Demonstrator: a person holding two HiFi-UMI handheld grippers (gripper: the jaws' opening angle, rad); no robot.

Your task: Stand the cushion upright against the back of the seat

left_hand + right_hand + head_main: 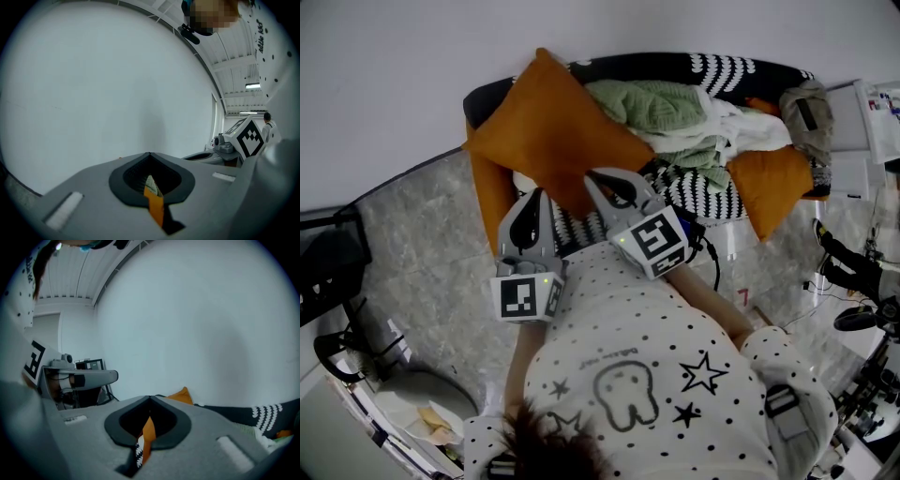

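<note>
The orange cushion (546,127) stands tilted on one corner at the left end of the seat, leaning on the dark seat back (623,64). In the head view both grippers meet its lower edges. My left gripper (540,194) sits at the lower left edge, my right gripper (592,176) at the lower right edge. In the left gripper view the jaws (150,161) are closed with a strip of orange fabric (155,206) in the slit. In the right gripper view the jaws (150,404) are likewise closed, with orange fabric (148,430) between them.
A heap of green and white clothes (670,111) fills the middle of the seat, over a black-and-white patterned cover (698,183). A second orange cushion (773,183) and a beige bag (806,112) lie at the right end. Stands and cables (862,272) crowd the floor at right.
</note>
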